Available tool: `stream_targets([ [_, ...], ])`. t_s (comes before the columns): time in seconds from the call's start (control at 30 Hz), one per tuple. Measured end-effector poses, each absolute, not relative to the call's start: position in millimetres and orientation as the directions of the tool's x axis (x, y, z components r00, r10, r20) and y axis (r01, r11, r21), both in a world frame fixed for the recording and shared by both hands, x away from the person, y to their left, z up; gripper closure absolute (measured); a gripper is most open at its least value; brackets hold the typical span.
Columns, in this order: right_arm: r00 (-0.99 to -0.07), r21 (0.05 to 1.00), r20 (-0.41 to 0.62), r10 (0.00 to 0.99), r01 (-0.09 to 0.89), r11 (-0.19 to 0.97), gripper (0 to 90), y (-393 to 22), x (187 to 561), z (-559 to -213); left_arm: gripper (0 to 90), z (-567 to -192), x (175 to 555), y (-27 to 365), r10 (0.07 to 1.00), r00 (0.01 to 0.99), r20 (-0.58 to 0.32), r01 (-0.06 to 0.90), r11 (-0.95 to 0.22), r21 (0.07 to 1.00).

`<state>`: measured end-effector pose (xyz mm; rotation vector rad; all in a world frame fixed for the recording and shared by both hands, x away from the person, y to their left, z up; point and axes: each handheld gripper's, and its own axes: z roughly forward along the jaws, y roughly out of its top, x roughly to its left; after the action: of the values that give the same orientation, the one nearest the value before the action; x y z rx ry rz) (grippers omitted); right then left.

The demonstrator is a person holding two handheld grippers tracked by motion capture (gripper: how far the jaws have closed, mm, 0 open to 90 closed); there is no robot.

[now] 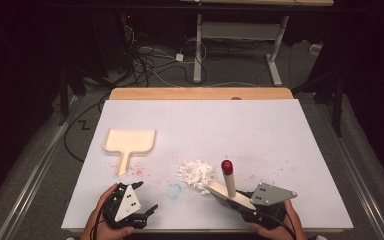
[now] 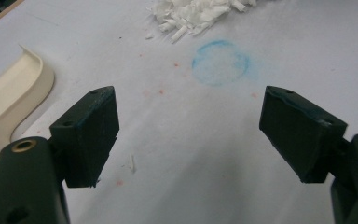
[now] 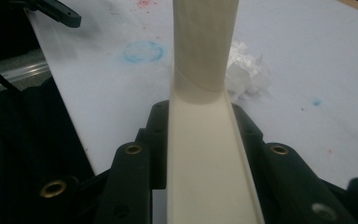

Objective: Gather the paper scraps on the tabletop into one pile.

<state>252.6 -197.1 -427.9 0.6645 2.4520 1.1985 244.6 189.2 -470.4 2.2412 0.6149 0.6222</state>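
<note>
Brush: cream plastic brush (image 1: 228,191) with a red-capped upright handle is gripped at its flat body, near the table's front edge right of centre; its front end touches the shreds.
Right gripper (image 1: 250,206): clenched on the brush, jaws pressed on both sides of the cream body (image 3: 205,158), as seen in the right gripper view.
Shreds: loose heap of white paper shreds (image 1: 196,173) lies on the sheet, just left of the brush's front end; also seen at the top of the left gripper view (image 2: 196,14).
Dustpan: cream plastic dustpan with a short handle (image 1: 129,143) lies flat at the left, well apart from the heap; nothing is seen inside its tray. Its rim is seen at the left edge (image 2: 9,93).
Left gripper (image 1: 139,200): released, jaws wide apart with nothing between them, held low over the sheet near the front left.
Surface: white sheet (image 1: 250,125) covers the wooden table (image 1: 200,93); a faint blue ring mark (image 2: 220,63) and red specks are seen on it.
</note>
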Motion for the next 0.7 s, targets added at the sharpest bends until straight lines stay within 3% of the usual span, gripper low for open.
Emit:
stream_targets([
  [0.37,-0.830,0.831,-0.096,0.550,0.237,0.503,68.1,-167.7,285.9,-428.3,18.8,-471.3,244.1,189.6,0.582,0.775,0.245,0.240,-0.629,0.739],
  [0.7,-0.837,0.840,-0.109,0.535,0.210,0.500,68.0,-174.1,277.1,-412.0,18.8,-471.2,242.6,191.0,0.585,0.772,0.248,0.243,-0.633,0.736],
])
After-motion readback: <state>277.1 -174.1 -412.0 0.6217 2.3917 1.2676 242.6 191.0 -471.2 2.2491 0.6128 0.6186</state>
